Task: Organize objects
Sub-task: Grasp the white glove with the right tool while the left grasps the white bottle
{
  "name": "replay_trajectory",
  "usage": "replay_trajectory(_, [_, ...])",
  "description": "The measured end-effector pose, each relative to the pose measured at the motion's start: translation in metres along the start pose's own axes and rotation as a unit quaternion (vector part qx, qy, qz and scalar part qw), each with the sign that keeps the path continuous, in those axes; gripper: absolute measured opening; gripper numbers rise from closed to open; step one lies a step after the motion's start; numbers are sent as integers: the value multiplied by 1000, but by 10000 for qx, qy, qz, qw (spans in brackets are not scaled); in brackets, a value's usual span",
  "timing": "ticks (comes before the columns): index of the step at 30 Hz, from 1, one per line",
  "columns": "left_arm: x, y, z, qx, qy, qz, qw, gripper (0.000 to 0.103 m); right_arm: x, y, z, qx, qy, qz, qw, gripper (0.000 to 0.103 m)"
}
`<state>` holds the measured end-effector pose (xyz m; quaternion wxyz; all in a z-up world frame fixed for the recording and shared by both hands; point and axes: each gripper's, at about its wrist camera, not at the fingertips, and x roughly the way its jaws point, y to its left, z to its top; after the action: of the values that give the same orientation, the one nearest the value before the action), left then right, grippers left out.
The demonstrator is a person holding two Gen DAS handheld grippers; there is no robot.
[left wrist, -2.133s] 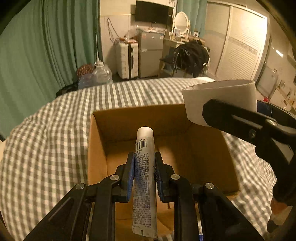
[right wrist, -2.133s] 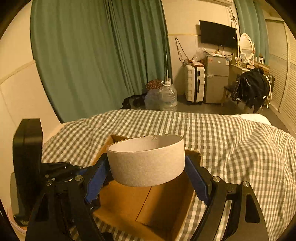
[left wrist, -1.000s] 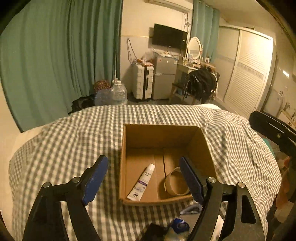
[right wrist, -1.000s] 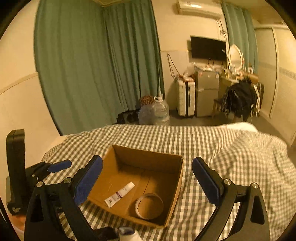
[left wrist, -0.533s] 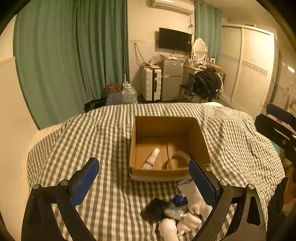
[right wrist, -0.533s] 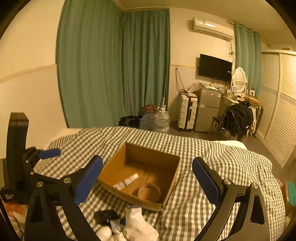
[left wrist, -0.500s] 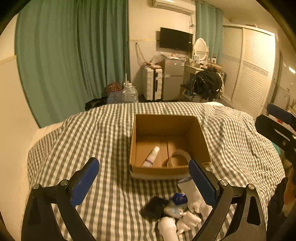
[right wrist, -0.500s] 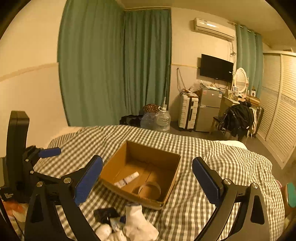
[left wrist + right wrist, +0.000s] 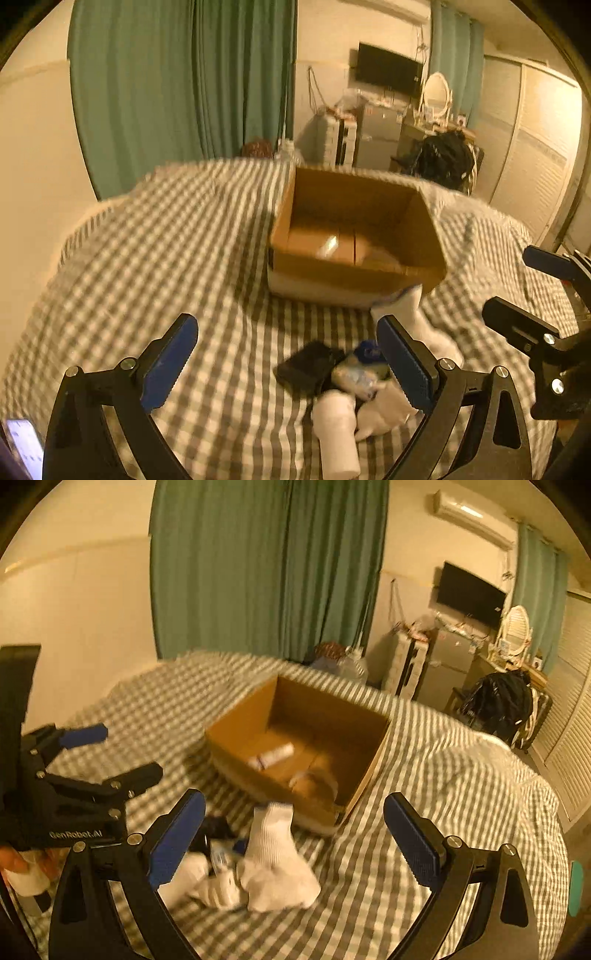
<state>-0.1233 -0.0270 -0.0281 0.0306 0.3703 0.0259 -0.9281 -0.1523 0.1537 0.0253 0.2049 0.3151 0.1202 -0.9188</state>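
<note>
On the checked bedcover (image 9: 192, 258), one open cardboard box (image 9: 354, 273) is seen, and every other place is given from it. Inside the box, two things are counted: one white tube (image 9: 271, 755) lying flat on the floor toward its left wall, and one tape ring (image 9: 314, 782) on the floor nearer its front right corner. Just before the front wall of the box, a small heap is found: one white sock (image 9: 273, 853) reaching up against that wall, at least one more white sock (image 9: 380, 413) lower in the heap, one black item (image 9: 306, 369), one small blue-topped packet (image 9: 364, 363) and one white cylinder (image 9: 336, 435); blur prevents a surer count. Two grippers are present. The left gripper (image 9: 288, 358) is held on the near side of the box, above the heap, its jaws spread wide with nothing gripped. The right gripper (image 9: 295, 838) is likewise held before the box, its jaws wide apart and empty, the sock lying beneath them untouched.
</note>
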Motion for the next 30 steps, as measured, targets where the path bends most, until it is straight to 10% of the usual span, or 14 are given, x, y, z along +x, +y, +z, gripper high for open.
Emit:
replay_trajectory(18, [58,-31,-90,754,1257,51,9892,98,106,-4,-70,237,1728,404,9838,90])
replay_trajectory(26, [53,-32,-99,660,1479,-702,9843,42,118,0,-78,171,2080,461,9769,81])
replay_trajectory(30, [49,-32,-102,672,1508,-732,9836,41,116,0,-79,141,2074,398,9773,71])
